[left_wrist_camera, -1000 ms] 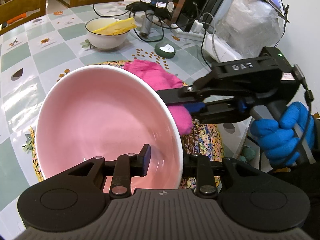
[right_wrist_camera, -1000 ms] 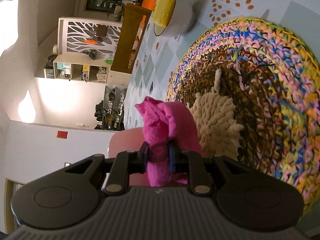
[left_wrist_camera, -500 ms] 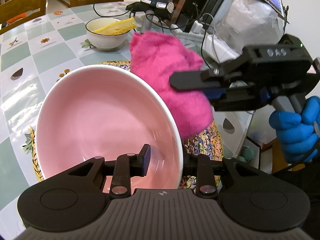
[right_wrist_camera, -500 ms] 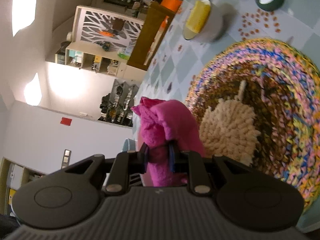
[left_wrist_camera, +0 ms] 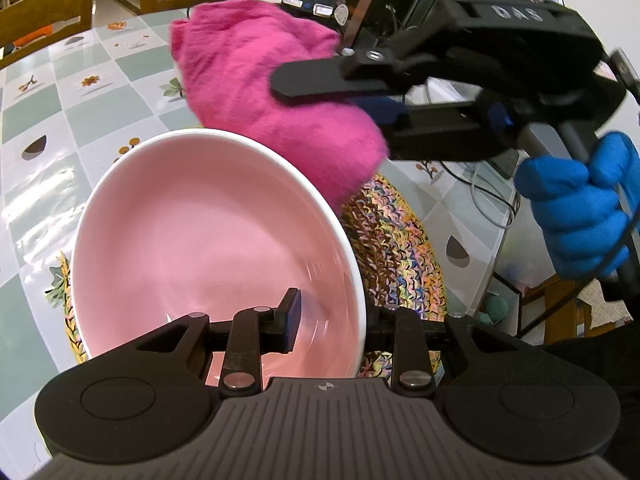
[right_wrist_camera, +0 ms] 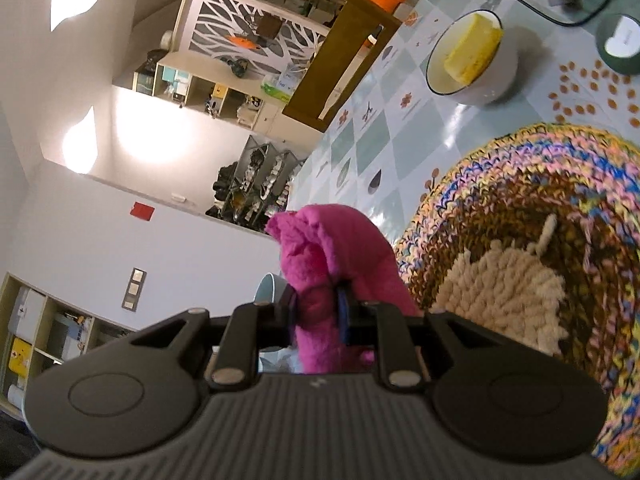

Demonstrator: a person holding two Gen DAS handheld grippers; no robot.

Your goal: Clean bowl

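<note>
Left gripper (left_wrist_camera: 332, 318): low in its own view, angled down at the table. Its jaws pinch the near rim of the glossy pink ceramic bowl with a white edge (left_wrist_camera: 192, 236); one pad lies inside the bowl, the other finger sits outside the wall. The bowl is held tilted, its mouth turned up toward the camera, above the round multicoloured crocheted mat (left_wrist_camera: 396, 240). Bowl's inside looks bare and shiny.

Table: checked pale green and white tablecloth with leaf and flower prints (left_wrist_camera: 100, 96), wooden chairs beyond its far edge.

Centre, above the far rim of the bowl: fluffy magenta cloth (left_wrist_camera: 272, 92), bunched, its lower end hanging just behind the rim. Whether it touches the rim cannot be told.

Right: right gripper (right_wrist_camera: 316, 306), black, comes in from the right side roughly level and rolled onto its side. Its jaws are pressed together on a fold of the cloth. A hand in a blue glove (left_wrist_camera: 576, 204) holds its handle.

Right wrist view, also rolled: a cream looped-yarn pad (right_wrist_camera: 504, 296) lies on the mat; farther off stands a white bowl with a dark rim holding a yellow sponge (right_wrist_camera: 472, 60); a dark green round tin (right_wrist_camera: 620, 44) beside it; black cables behind.
</note>
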